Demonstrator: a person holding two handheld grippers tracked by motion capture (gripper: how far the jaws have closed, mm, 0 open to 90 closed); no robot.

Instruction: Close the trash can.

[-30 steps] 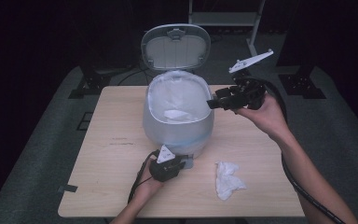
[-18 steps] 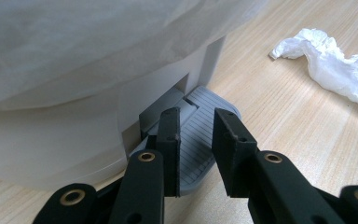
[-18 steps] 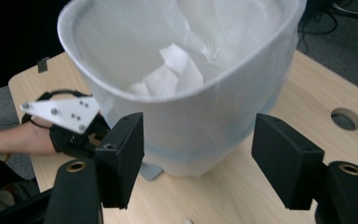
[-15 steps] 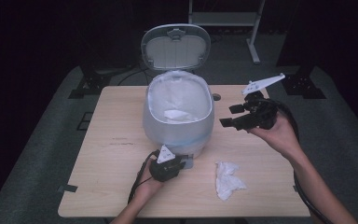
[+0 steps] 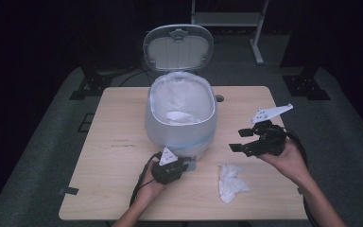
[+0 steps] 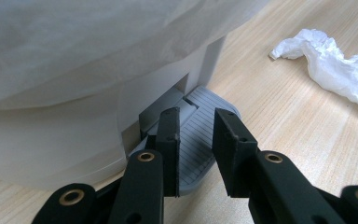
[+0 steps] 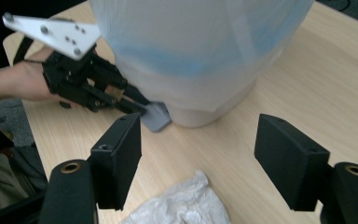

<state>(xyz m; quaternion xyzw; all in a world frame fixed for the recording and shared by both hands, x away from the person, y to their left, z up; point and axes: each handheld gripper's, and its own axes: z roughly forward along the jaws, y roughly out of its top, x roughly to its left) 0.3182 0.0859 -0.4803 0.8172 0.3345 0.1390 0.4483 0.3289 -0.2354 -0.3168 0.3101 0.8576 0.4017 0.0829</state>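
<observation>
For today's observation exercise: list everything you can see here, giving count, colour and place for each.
Pedal bin: one, pale grey, table centre, lid up, white liner inside.
Pedal: one, grey, at the bin's foot.
Crumpled tissue: one, white, on the table right of the pedal.
Tissue in bin: one, white.
Table: one, light wood.
Left hand-held gripper: black, jaws near-shut on the pedal.
Right hand-held gripper: black, jaws just opening, empty, above the crumpled tissue.

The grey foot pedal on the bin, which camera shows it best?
The left gripper view: the pedal sits large and ridged beneath that claw's tips. The right gripper view shows it small at the bin's base; the high view shows just an edge.
</observation>
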